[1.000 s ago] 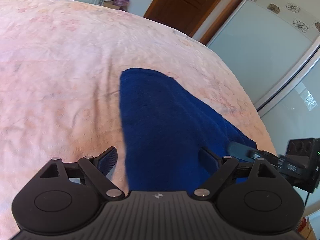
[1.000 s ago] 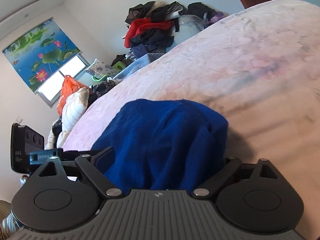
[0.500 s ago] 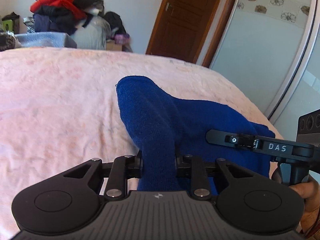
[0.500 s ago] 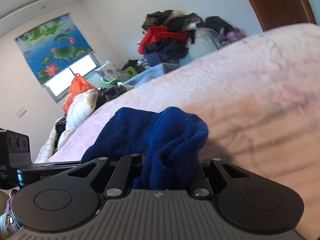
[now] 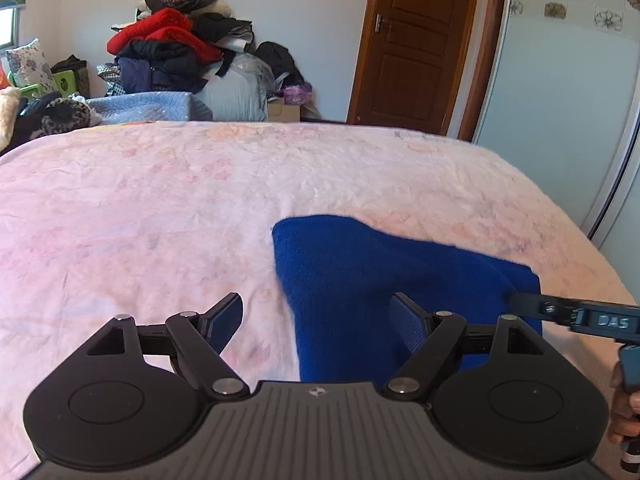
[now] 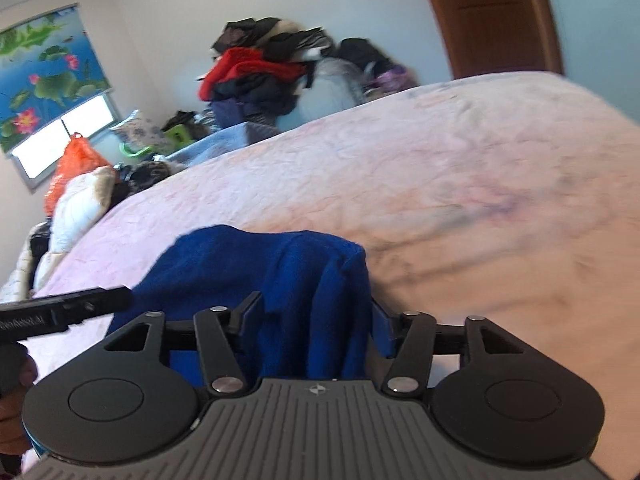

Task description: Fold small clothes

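Where the pink bedspread (image 5: 168, 208) fills most of both views, it ranks as the largest item: a pale, faintly flowered cover, wrinkled, reaching to the far edge of the bed.

Wardrobe panel (image 5: 560, 92): pale sliding front with a flowered strip along its top, at the right of the left wrist view.

Wooden door (image 5: 416, 44): brown, panelled, closed, at the far wall just left of the wardrobe panel.

Heap of clothes (image 5: 176, 52): red, black and dark blue garments stacked on pale bundles at the far wall, beyond the bed.

Window blind (image 6: 44, 68): lotus print, far left in the right wrist view.

Blue garment (image 5: 384, 284): deep blue knit, lying on the near right part of the bedspread; its far left corner lies flat, while its right edge stands in loose upright folds in the right wrist view.

Left gripper (image 5: 316, 316): jaws opening and spread wide; the garment's left edge runs between them, the left pad over bare bedspread, and no pad presses the cloth. Released.

Right gripper (image 6: 316, 320): jaws opening, with the bunched folds of the garment between them; the pads sit just beside the cloth and whether they touch it I cannot tell. No clamping shows.
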`<action>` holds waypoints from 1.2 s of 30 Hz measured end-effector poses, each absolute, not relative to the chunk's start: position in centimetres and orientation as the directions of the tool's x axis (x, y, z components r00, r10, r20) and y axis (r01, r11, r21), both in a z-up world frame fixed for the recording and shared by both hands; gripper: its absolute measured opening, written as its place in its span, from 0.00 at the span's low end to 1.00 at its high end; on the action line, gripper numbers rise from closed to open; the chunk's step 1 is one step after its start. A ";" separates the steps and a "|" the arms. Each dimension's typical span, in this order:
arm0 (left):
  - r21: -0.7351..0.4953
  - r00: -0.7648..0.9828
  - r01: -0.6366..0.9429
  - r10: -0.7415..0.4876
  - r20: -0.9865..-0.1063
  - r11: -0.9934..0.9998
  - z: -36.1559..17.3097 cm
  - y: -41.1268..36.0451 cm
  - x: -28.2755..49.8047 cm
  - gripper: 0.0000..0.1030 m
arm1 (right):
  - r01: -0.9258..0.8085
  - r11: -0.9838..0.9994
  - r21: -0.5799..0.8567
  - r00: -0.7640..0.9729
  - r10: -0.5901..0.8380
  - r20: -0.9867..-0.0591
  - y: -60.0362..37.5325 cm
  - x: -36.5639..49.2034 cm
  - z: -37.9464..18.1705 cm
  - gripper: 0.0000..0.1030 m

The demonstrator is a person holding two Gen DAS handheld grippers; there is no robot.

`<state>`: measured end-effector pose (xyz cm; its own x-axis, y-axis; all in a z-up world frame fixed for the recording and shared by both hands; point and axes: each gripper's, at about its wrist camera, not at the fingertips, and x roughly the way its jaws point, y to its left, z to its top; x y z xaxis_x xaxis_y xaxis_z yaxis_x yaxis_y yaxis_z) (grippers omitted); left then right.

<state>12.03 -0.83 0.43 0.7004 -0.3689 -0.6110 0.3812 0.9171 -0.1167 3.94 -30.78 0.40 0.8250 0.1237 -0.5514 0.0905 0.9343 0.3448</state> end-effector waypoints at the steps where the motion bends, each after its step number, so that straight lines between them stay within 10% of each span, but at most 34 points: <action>1: -0.097 0.701 0.363 -0.340 -0.627 0.927 0.4 -0.8 11.4 0.78 | 0.096 0.931 0.353 0.824 0.125 -0.553 -30.7 2.9 0.5 0.69; 8: -0.073 0.654 0.342 -0.293 -0.697 0.937 -0.7 -0.6 6.5 0.78 | 0.127 0.936 0.327 0.820 0.087 -0.566 -27.2 -2.4 0.8 0.95; 36: -0.006 0.671 0.285 -0.204 -0.713 0.959 -3.3 1.2 -1.0 0.82 | 0.109 0.991 0.083 0.754 -0.028 -0.656 -18.4 -8.2 -0.9 0.99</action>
<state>-0.97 1.16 -3.29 0.6712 -0.2039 -0.7126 0.2850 0.9585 -0.0058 -8.16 -18.43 -0.89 0.7541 -0.0279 -0.6562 0.1087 0.9906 0.0827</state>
